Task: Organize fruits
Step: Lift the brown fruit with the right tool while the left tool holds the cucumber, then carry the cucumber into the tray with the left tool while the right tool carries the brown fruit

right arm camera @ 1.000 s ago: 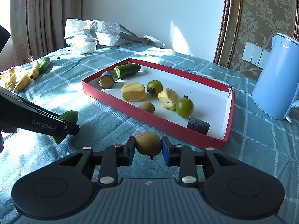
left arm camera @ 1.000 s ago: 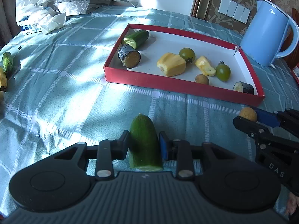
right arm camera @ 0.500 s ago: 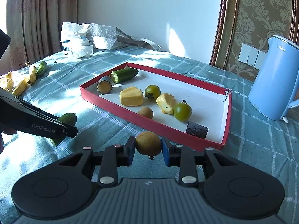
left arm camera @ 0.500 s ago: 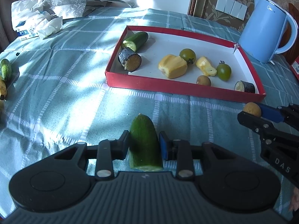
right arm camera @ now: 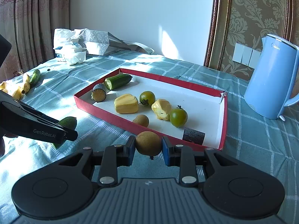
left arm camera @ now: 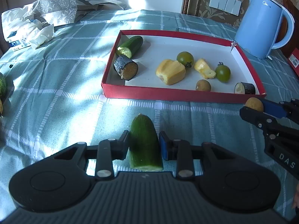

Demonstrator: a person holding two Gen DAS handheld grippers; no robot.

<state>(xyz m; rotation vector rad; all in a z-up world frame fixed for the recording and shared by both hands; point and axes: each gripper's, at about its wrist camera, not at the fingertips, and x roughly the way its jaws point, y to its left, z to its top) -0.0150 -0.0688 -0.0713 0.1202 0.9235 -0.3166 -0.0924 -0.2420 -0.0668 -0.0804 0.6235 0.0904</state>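
My left gripper (left arm camera: 143, 145) is shut on a green cucumber half (left arm camera: 144, 141), tip forward, held above the checked cloth in front of the red tray (left arm camera: 179, 95). My right gripper (right arm camera: 148, 148) is shut on a round brown fruit (right arm camera: 148, 143), just short of the tray's (right arm camera: 104, 113) near wall. Each gripper shows in the other's view: the right gripper (left arm camera: 251, 108) with the brown fruit (left arm camera: 254, 104), the left gripper (right arm camera: 72, 132) with the cucumber half (right arm camera: 68, 123). In the tray lie a cucumber piece (left arm camera: 130, 45), an eggplant chunk (left arm camera: 126, 70), yellow pieces (left arm camera: 171, 71), green tomatoes (left arm camera: 185, 58) and a brown fruit (left arm camera: 203, 85).
A blue kettle (left arm camera: 260, 24) stands right of the tray's far corner. Crumpled bags and tissues (left arm camera: 39, 20) lie at the back left. Bananas (right arm camera: 22, 85) and a small cucumber (right arm camera: 35, 76) sit near the table's left edge. A second eggplant chunk (right arm camera: 193, 135) lies in the tray's near corner.
Both views have shifted slightly, so the tray sits a little lower and more centred. Both grips are unchanged on the cucumber half and the brown fruit.
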